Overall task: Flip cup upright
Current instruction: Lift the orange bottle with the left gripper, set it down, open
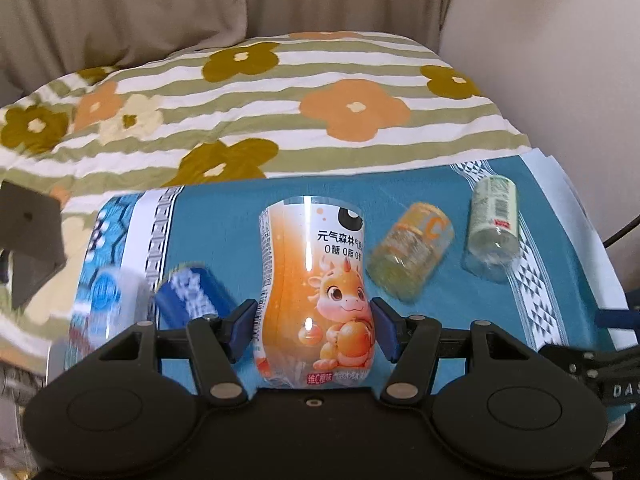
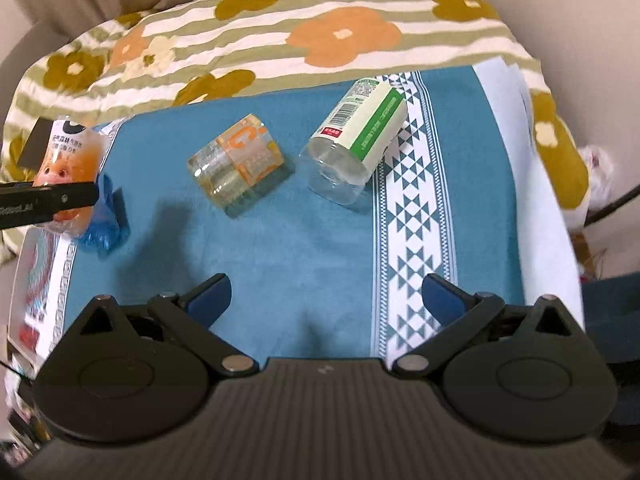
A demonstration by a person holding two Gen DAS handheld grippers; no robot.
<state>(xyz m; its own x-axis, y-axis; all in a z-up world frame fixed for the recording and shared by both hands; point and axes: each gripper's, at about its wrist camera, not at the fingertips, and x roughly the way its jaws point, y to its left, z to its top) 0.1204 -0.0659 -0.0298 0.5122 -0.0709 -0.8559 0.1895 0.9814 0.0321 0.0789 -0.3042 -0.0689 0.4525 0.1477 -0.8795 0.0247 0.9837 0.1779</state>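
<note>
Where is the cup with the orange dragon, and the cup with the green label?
dragon cup [image 1: 316, 292]: left wrist view, on the dragon picture, between the pads.
green-label cup [image 2: 360, 140]: right wrist view, on its white and green label, lying on its side.

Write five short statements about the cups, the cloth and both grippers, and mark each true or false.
1. The left gripper is closed on the orange dragon cup. True.
2. The right gripper holds the green-label cup. False: its jaws are open and hold nothing, and that cup lies on the blue cloth.
3. The orange-lettered clear cup lies on its side. True.
4. The green-label cup stands upright. False: it also lies on its side.
5. The two lying cups touch each other. False: blue cloth shows between them.
</note>
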